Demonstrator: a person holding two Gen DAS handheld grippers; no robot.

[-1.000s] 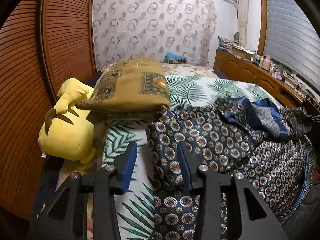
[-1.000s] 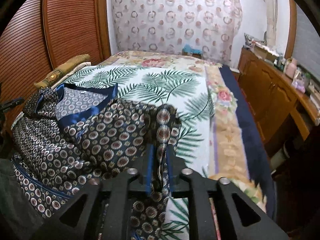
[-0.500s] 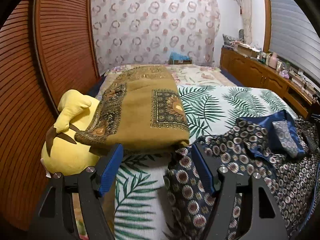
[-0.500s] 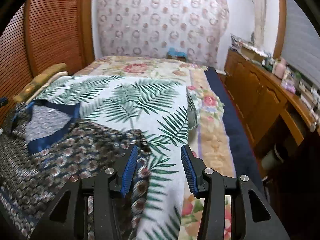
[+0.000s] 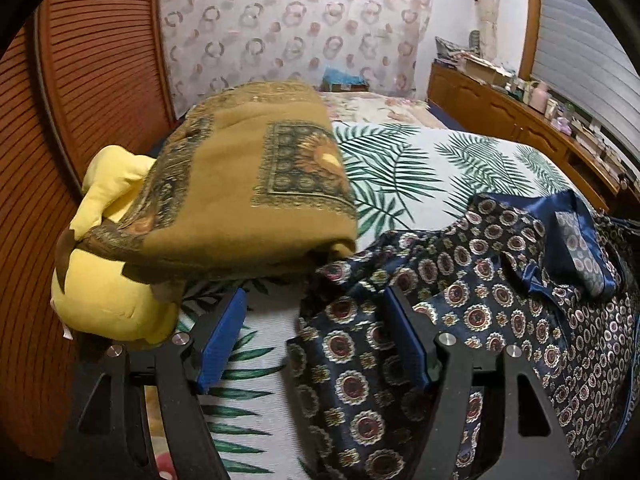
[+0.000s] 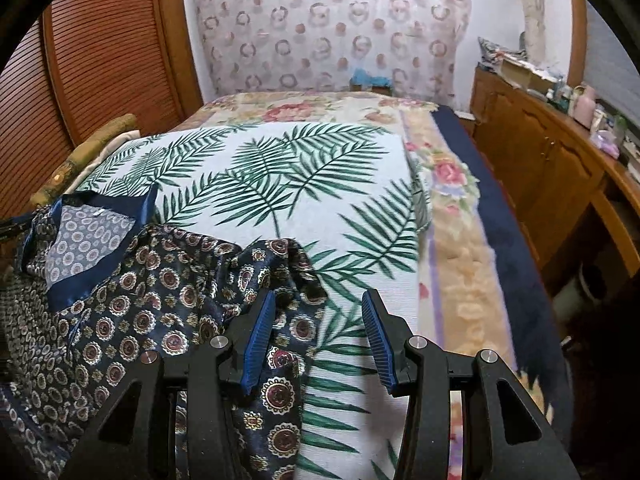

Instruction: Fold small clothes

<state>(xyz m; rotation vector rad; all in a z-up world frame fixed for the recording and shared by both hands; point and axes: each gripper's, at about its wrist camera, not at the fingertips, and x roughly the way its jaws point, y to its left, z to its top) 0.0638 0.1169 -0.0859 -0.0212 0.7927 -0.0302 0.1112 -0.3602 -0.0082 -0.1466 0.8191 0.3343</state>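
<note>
A dark navy shirt with round medallion print and a plain blue collar (image 5: 480,292) lies crumpled on the palm-leaf sheet (image 5: 400,168). It also shows in the right wrist view (image 6: 160,288). My left gripper (image 5: 316,324) is open, its jaws wide apart over the shirt's left edge, holding nothing. My right gripper (image 6: 318,320) is open over the shirt's right edge and the sheet (image 6: 280,184), holding nothing.
A folded ochre blanket (image 5: 248,184) rests on a yellow plush toy (image 5: 108,288) at the left, against a slatted wooden wall (image 5: 80,80). A wooden cabinet (image 6: 560,168) with clutter runs along the right. The bed's floral cover and navy edge (image 6: 500,216) lie right of the sheet.
A second ago my right gripper was shut on the shirt's edge; it has let go and opened. My left gripper has opened wider. Both views have shifted slightly.
</note>
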